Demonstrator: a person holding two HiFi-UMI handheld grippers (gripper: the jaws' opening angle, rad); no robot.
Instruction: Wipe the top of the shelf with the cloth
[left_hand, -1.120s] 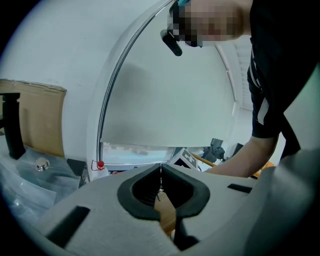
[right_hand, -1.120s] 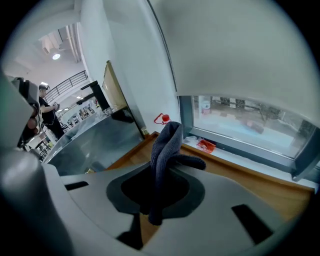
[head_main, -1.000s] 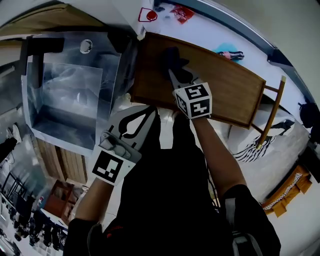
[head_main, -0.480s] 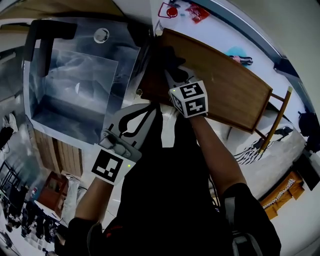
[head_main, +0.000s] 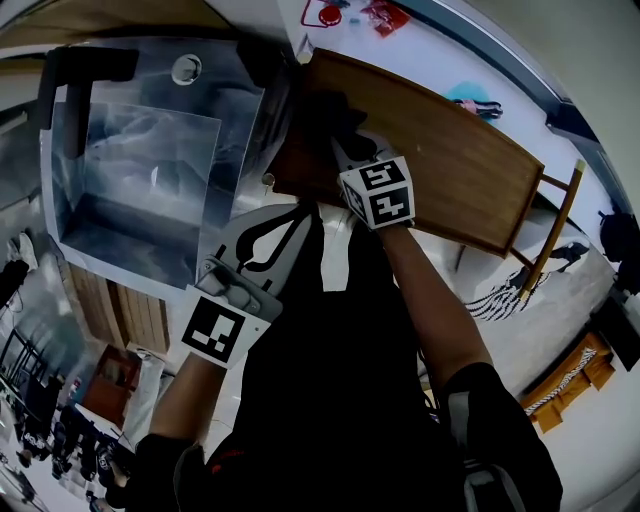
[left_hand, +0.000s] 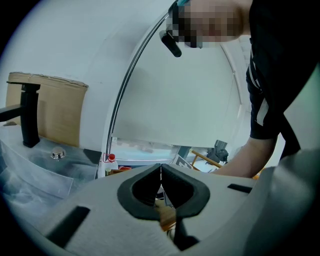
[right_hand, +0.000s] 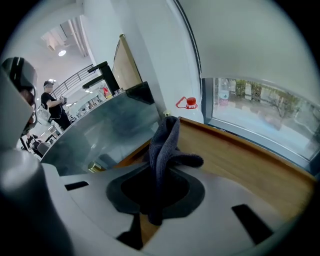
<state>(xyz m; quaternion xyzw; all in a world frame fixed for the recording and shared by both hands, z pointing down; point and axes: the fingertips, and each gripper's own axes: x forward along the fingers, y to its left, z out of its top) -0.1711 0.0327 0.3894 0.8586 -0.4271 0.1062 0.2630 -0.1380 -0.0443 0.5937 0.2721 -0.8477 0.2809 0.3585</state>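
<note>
Right claw (head_main: 345, 150) is clenched on the dark grey cloth (head_main: 330, 110), and its own view shows it plainly: the knitted fabric (right_hand: 165, 145) is pinched between the two jaws of the claw (right_hand: 156, 192), with a fold rearing up ahead of them and a short tail hanging below. The cloth sits at the left end of the shelf (head_main: 450, 170), bunched on the brown wooden top right beside the edge that meets the steel sink (head_main: 130, 200). From the right gripper view the wood (right_hand: 240, 165) stretches off to the right along a window, with a small red-topped thing (right_hand: 190, 102) standing just past the shelf's far corner. Over to the left claw (head_main: 265, 245): it hangs low and close to the person's body, off the shelf, between the sink and the dark shirt. Its jaws are pressed together with nothing between them, tips meeting in a thin line in its own view (left_hand: 161, 175). A black tap (left_hand: 30, 115) stands at the sink's back edge, seen again in the head view (head_main: 85, 70). A light wooden frame (head_main: 545, 230) leans at the shelf's right end.
</note>
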